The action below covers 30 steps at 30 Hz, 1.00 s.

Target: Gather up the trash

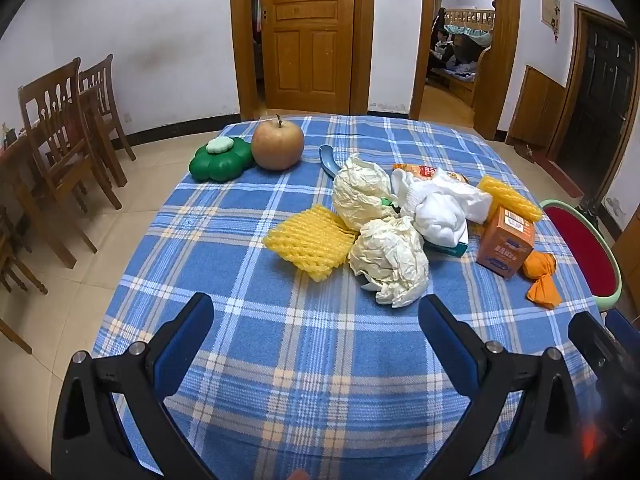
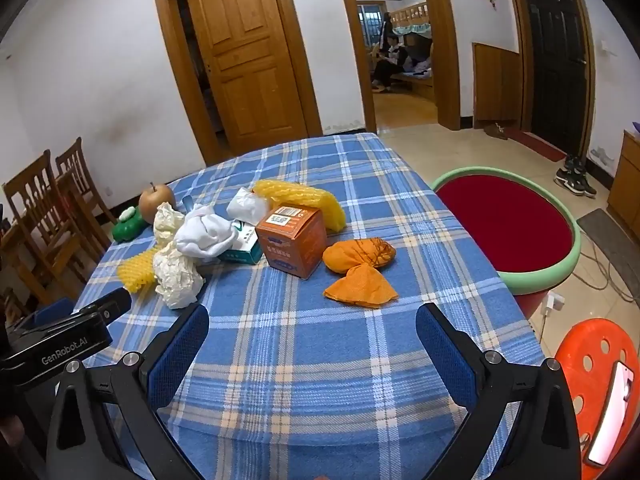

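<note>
Trash lies on the blue plaid table: two crumpled cream paper balls, two yellow foam fruit nets, white cloth or tissue, an orange box, an orange wrapper and a teal box under the pile. In the right wrist view I see the orange box, the orange wrapper and a paper ball. My left gripper is open and empty, just short of the near paper ball. My right gripper is open and empty, near the orange wrapper.
An apple, a green flower-shaped container and a blue spoon sit at the far side. A red basin with a green rim stands right of the table. An orange stool holds a phone. Wooden chairs stand left.
</note>
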Motion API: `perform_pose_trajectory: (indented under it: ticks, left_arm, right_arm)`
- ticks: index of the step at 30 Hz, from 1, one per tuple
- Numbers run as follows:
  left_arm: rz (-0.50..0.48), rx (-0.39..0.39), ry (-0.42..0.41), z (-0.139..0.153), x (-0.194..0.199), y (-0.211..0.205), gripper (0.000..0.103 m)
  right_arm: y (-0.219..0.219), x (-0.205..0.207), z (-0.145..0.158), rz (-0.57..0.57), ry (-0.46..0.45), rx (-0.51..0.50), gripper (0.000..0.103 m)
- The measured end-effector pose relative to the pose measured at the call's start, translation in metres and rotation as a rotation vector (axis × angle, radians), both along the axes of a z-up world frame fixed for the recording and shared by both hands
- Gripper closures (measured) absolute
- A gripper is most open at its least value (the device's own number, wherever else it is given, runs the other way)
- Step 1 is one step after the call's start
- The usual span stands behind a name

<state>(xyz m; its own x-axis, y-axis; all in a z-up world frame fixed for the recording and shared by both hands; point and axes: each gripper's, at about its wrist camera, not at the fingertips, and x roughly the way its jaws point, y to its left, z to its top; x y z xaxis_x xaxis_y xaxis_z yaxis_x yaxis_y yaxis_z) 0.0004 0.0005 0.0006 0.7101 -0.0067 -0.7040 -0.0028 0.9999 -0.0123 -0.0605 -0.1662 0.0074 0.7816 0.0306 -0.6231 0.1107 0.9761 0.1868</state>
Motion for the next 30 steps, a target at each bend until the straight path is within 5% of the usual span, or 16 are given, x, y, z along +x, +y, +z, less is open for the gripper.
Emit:
perform_pose_trajectory:
  ticks: [30]
  left_arm:
    - [0.0, -0.002, -0.003, 0.0, 0.0007, 0.0015, 0.002]
  right_arm:
    - [-0.002, 0.0005, -0.0007, 0.001, 0.001, 0.003, 0.0]
